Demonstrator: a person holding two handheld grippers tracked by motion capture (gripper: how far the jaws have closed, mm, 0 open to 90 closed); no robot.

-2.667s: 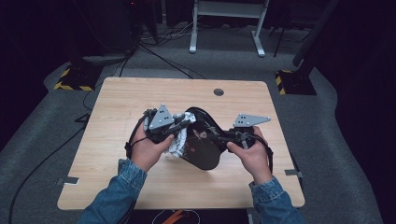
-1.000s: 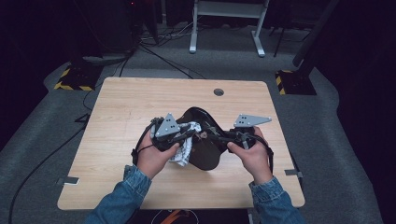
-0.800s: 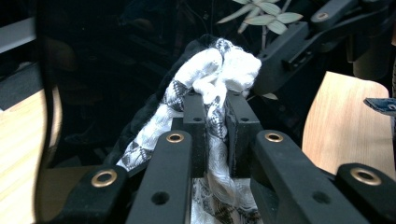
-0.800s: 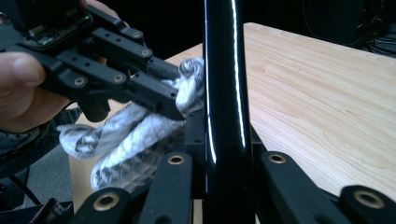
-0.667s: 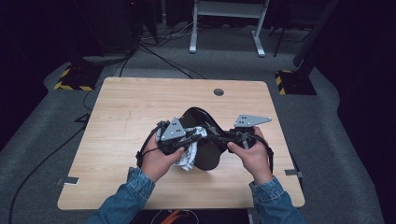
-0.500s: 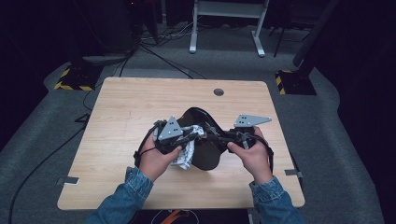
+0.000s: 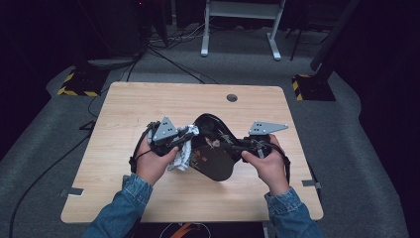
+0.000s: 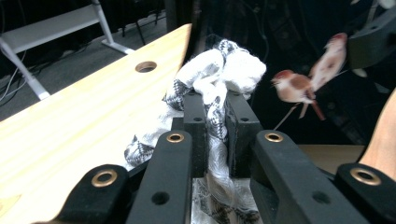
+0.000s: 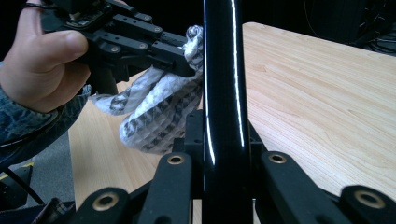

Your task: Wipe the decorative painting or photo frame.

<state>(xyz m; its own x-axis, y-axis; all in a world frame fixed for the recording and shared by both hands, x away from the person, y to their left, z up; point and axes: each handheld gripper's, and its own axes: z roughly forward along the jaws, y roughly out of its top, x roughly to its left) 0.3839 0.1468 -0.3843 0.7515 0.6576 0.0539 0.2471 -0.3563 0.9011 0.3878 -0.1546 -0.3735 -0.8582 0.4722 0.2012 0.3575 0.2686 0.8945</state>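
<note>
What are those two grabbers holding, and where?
The left gripper pinches a bunched patterned cloth; the right gripper clamps the rim of a black plate.

In the high view the left gripper (image 7: 184, 135) covers the upper part of the cloth (image 7: 182, 154), and the hand below it hides where the cloth ends. The black plate (image 7: 215, 161) is partly behind the right gripper (image 7: 233, 145); its painted picture is too small there to read. In the left gripper view the two painted birds (image 8: 310, 79) are blurred, and the plate around them is too dark to see its edge. The cloth runs out at the bottom edge. In the right gripper view the plate's rim (image 9: 223, 93) is cut off at the top, and it hides part of the cloth behind it.
</note>
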